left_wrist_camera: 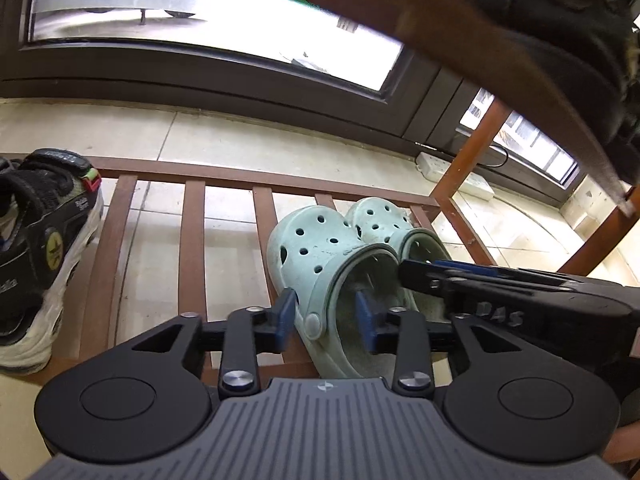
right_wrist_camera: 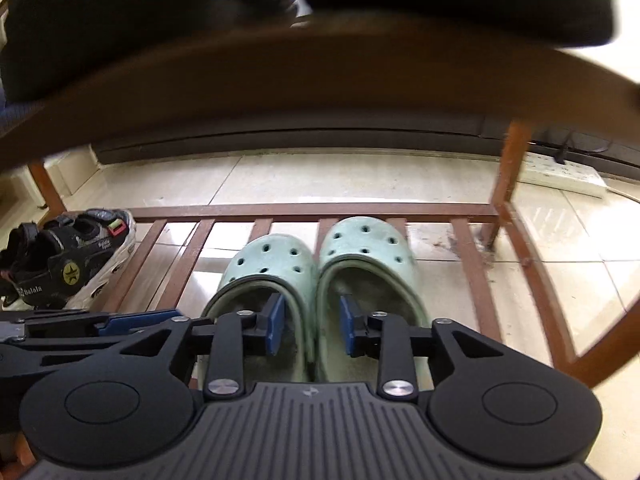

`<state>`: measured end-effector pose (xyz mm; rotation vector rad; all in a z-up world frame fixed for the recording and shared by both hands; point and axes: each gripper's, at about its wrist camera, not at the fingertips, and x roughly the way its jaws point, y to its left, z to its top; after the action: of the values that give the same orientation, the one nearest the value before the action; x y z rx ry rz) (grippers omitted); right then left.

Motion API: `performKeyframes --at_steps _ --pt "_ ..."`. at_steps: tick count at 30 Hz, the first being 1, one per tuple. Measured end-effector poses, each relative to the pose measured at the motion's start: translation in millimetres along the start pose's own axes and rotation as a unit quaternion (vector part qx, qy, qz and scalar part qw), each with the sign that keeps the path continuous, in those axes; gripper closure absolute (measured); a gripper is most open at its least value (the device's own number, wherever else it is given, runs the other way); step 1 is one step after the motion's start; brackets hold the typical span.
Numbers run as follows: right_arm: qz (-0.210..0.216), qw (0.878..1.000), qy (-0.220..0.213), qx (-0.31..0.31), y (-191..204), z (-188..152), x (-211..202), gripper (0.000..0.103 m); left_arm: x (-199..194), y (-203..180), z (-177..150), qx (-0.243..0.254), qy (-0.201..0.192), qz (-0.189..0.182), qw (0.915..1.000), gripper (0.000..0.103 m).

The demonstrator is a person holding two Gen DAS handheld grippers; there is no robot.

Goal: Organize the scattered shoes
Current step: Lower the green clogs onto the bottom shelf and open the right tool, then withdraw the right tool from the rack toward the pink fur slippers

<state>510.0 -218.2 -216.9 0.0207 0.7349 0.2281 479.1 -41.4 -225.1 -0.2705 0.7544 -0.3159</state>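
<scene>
Two mint-green clogs sit side by side, toes toward the window, on the lower slatted shelf [right_wrist_camera: 312,211] of a brown wooden shoe rack. The left clog [right_wrist_camera: 272,276] and right clog [right_wrist_camera: 368,264] touch along their inner sides.

Left gripper [left_wrist_camera: 326,314]: jaws part-open, straddling the outer wall of the left clog, one blue pad outside, one inside the foot opening. Pads appear to stand off the wall; no squeeze visible.

Right gripper [right_wrist_camera: 310,326]: jaws part-open, one pad inside each clog, spanning the two touching inner walls. Pads look clear of the rubber.

Black-and-white child's sandal [right_wrist_camera: 76,264] stands well apart on the same shelf, at its left end. Dark shoes [right_wrist_camera: 160,12] on the upper shelf, blurred.

Step in hand, as I read it: release after placing the pair. To do it well:
- widen both jaws further before moving, so no pad drags a wall;
- draw each gripper straight back along its own fingers, lifting slightly to clear the heel rims;
- keep low under the upper rail;
- check the clogs stay parallel on the slats.
</scene>
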Motion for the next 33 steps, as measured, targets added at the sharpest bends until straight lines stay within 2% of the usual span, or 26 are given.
performKeyframes --at_steps 7,14,19,22,28,33 --pt "-0.013 1.0 0.007 0.009 -19.3 -18.1 -36.0 0.063 -16.3 -18.7 -15.8 0.045 0.008 -0.007 0.999 0.065" --pt "-0.017 0.999 0.03 -0.001 -27.5 -37.4 -45.6 0.063 -17.9 -36.3 -36.3 0.068 0.022 -0.01 0.9974 0.065" --pt "-0.022 0.999 0.039 0.007 -31.2 -50.3 -52.3 0.063 -13.3 -44.3 -47.7 0.073 0.03 -0.02 0.9967 0.083" --pt "-0.031 0.999 0.038 0.018 -33.8 -58.0 -62.2 0.063 -9.7 -48.6 -52.7 0.082 0.035 -0.02 0.9958 0.089" --pt "-0.043 0.997 0.043 0.045 -44.6 -78.4 -90.4 0.063 5.7 -49.8 -49.8 0.068 0.041 0.002 0.9969 0.092" --pt "-0.053 0.996 0.044 0.065 -58.4 -95.6 -122.3 0.063 11.6 -51.4 -41.4 0.083 0.037 0.03 0.9954 0.092"
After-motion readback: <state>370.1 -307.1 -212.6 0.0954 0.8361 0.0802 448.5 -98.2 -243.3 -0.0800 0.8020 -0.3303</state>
